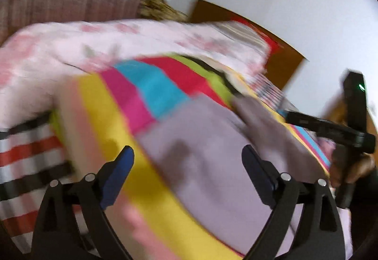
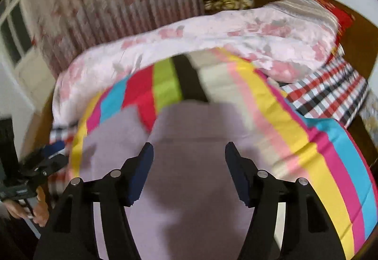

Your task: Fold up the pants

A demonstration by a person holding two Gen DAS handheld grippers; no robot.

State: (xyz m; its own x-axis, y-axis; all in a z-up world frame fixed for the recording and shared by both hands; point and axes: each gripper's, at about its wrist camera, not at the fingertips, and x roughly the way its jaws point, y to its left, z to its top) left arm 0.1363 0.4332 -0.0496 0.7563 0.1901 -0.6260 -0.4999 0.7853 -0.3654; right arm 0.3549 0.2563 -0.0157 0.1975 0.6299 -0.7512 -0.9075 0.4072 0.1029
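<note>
Lilac pants (image 1: pixel 212 189) lie flat on a bed covered by a bright striped sheet (image 1: pixel 151 85). In the blurred left wrist view my left gripper (image 1: pixel 189 151) hovers over the pants' left edge, jaws wide apart with nothing between the pads. In the right wrist view my right gripper (image 2: pixel 189 146) stands open above the pants (image 2: pixel 189 123), whose two legs run away from me over the striped sheet (image 2: pixel 295 141). Neither gripper holds cloth. The right tool's black body (image 1: pixel 330 127) shows at the right edge, and the left tool's body (image 2: pixel 45 163) at the left edge.
A pink floral quilt (image 2: pixel 212 33) is bunched along the far side of the bed. A red and black checked cloth (image 2: pixel 326 89) lies at the right. A wooden headboard (image 2: pixel 354 33) and a floral curtain (image 2: pixel 106 0) stand behind. A hand (image 2: pixel 40 210) grips the left tool.
</note>
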